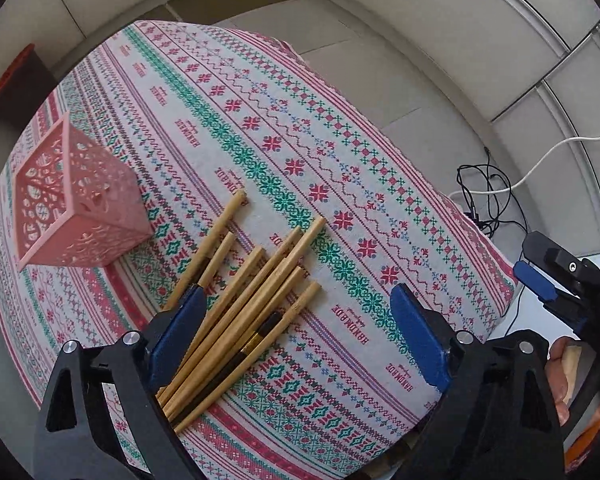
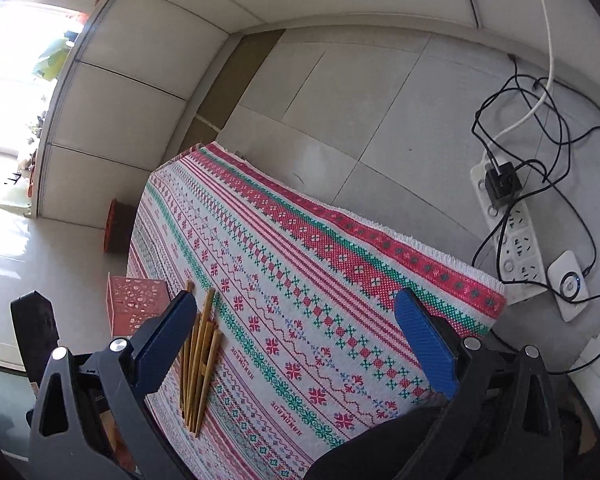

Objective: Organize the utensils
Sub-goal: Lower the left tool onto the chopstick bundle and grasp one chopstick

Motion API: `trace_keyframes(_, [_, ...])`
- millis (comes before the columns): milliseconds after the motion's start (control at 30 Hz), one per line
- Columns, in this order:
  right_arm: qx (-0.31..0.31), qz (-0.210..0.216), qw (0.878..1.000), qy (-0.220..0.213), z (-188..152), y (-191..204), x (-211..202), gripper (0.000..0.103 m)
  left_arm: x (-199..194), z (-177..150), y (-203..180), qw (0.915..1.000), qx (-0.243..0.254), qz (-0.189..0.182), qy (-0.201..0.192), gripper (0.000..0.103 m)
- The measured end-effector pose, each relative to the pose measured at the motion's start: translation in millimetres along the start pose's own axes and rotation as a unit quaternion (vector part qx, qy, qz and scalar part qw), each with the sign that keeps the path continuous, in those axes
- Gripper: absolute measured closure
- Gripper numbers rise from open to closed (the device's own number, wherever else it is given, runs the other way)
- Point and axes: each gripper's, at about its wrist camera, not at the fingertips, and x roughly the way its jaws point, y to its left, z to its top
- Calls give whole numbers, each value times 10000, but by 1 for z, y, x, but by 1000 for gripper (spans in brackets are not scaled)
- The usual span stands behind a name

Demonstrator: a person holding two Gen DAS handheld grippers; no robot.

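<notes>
Both our tongs, left (image 1: 300, 316) and right (image 2: 296, 332), gape wide over loose bamboo chopsticks (image 1: 240, 300) beside a pink perforated box (image 1: 76, 204) on the woven-cloth bench (image 1: 340, 152)

A bundle of chopsticks (image 1: 240, 312) is laid on the cloth-covered tabletop (image 1: 340, 152), fanned out and touching one another. A perforated holder (image 1: 72, 204) is set on the same tabletop, left of the bundle and apart from it. A power strip (image 2: 512, 240) is placed on the floor (image 2: 360, 112) beyond the tabletop's right edge.

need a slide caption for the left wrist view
Open left gripper above bamboo chopsticks on a patterned tablecloth, pink holder nearby.
</notes>
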Motion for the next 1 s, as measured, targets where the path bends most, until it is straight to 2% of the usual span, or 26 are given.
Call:
trace_keyframes(33, [6,7,10000,26,0,0,1,7,3,0,-1,10000,63,-38,57,9])
trace_keyframes(200, [67,-115,9999,97,-2,-4,5,7,4,-14,-17,9946,819,-601,223,10])
trace_keyframes(267, [84,-153,9998,78,-2,-5,4,7,0,-22,-20,9908,1135,-734,22,18])
trace_keyframes(333, [88,-188,9998,79,-2,-6,5,7,1,-27,-18,9888,1249,-813,-18,36])
trace_keyframes(367, [94,-202,9997,83,-2,-6,6,7,3,-30,-17,9885,1252,-844,10,41])
trace_keyframes(433, [114,-234,9996,112,-2,-7,7,7,12,-33,-13,9885,1279,-805,115,50])
trace_keyframes(567, [188,-246,9993,208,0,-9,11,7,27,-41,-12,9893,1287,-669,169,56])
trace_keyframes(700, [192,-270,9992,224,0,-10,13,7,30,-46,-11,9903,1274,-553,70,58])
trace_keyframes(833, [149,-313,9991,234,-1,-8,14,7,42,-44,-16,9881,1472,-408,194,58])
trace_keyframes(867, [149,-326,9991,231,-1,-8,14,7,49,-42,-24,9868,1532,-449,257,58])
trace_keyframes(1000, [120,-366,9990,204,-2,-7,13,7,71,-26,-44,9787,1916,-155,717,55])
